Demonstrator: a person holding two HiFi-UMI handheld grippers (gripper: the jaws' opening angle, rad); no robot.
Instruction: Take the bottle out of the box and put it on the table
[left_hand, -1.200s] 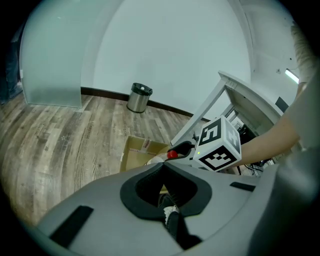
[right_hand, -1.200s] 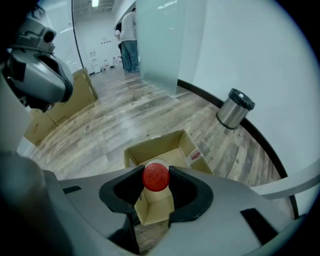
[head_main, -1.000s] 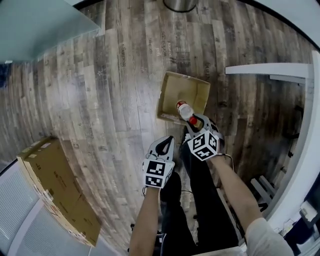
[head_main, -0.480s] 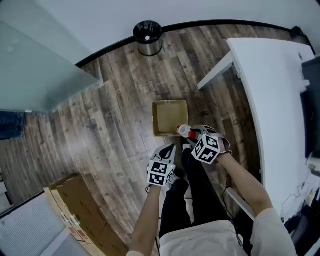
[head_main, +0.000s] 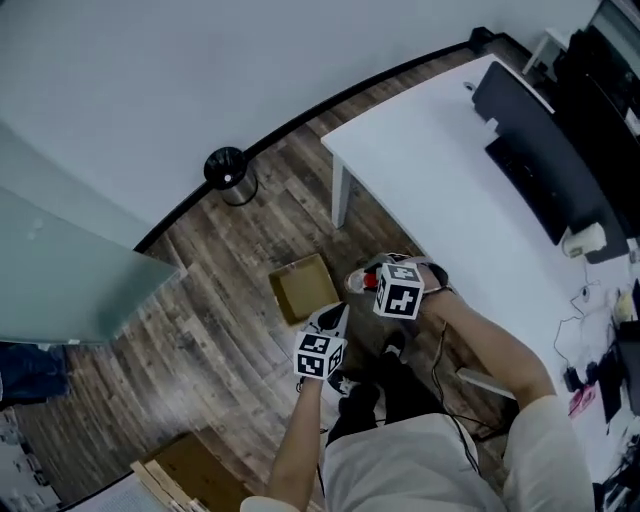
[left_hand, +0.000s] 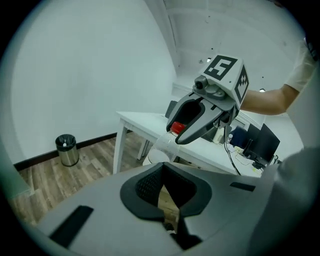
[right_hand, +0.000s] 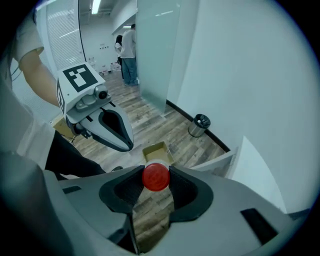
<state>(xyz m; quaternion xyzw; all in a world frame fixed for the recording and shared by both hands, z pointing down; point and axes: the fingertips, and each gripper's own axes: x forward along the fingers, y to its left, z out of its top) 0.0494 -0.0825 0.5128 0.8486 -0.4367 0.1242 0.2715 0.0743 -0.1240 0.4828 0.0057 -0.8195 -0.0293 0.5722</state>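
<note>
Wooden floor (head_main: 230, 260) is seen in the head view, with a white tabletop (head_main: 430, 170) at the upper right. An open brown box (head_main: 305, 288) is set on the floor near the tabletop's leg. Only its brown bottom is seen inside. A round bin (head_main: 228, 172) with a dark bag in it is placed by the wall. The bottle (head_main: 357, 281) is held in the air by the right gripper (head_main: 378, 275), just beside the box and out of it, not on the tabletop. The left gripper (head_main: 333, 318) is held lower, near the box.

From the left gripper view, the left gripper's (left_hand: 162, 172) jaws are seen pressed together with nothing pinched. The right gripper (left_hand: 181, 131) is seen above them. The bottle's (left_hand: 165, 145) red cap is gripped between its jaws, and the clear body hangs down in front of the tabletop (left_hand: 145, 122).

From the right gripper view, the bottle's red cap (right_hand: 156, 176) is pinched between the jaws of the right gripper (right_hand: 156, 175). The box (right_hand: 156, 150) is seen far below on the floor, with nothing but brown card showing in it. The left gripper (right_hand: 117, 132) is seen to the left and the bin (right_hand: 200, 124) by the wall.
</note>
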